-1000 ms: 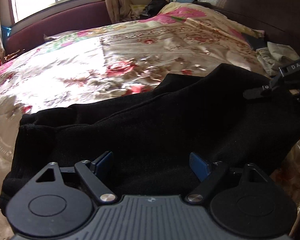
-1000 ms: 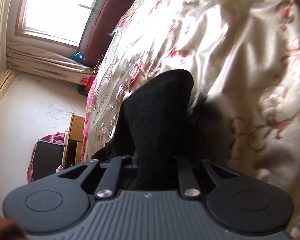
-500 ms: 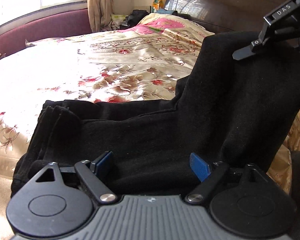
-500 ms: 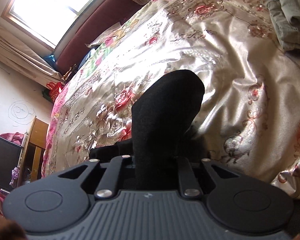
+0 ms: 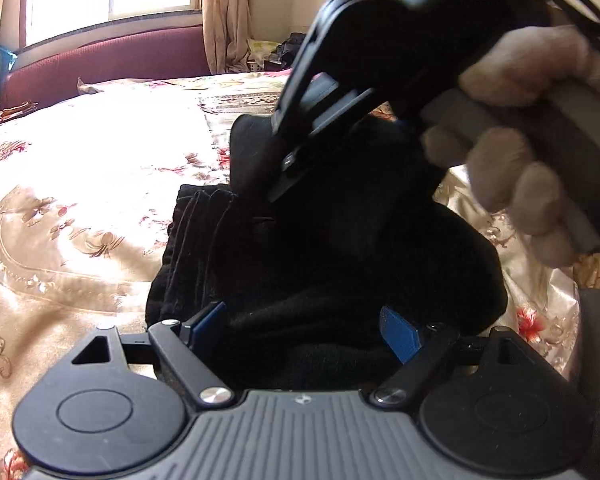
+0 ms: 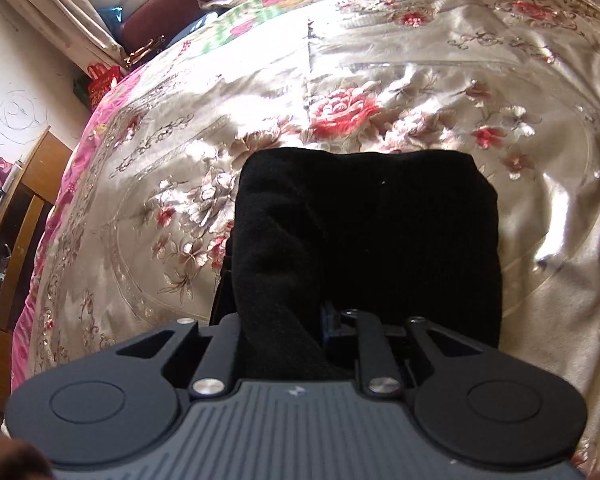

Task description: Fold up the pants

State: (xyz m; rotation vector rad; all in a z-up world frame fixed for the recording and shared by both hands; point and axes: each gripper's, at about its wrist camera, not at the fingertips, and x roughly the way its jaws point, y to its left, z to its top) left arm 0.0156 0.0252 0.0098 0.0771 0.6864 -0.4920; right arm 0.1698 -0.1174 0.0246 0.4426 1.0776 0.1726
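Note:
The black pants point(image 5: 340, 248) lie bunched on the floral bedspread point(image 5: 80, 200). My left gripper point(image 5: 304, 328) is open, its blue fingertips point(image 5: 400, 330) spread over the near edge of the cloth. My right gripper point(image 6: 280, 320) is shut on a fold of the pants point(image 6: 380, 232) and holds it draped over the rest of the garment. The right gripper also shows in the left wrist view point(image 5: 324, 112), high and close, held by a hand point(image 5: 520, 152) over the pants.
The bedspread point(image 6: 360, 100) stretches away on all sides. A maroon padded bench point(image 5: 100, 64) and a window are at the back. A wooden cabinet point(image 6: 16, 216) stands left of the bed.
My right gripper has carried the held fold up and over toward the left, across the rest of the pants. The pants have become a shorter, thicker stack. The left gripper stays open.

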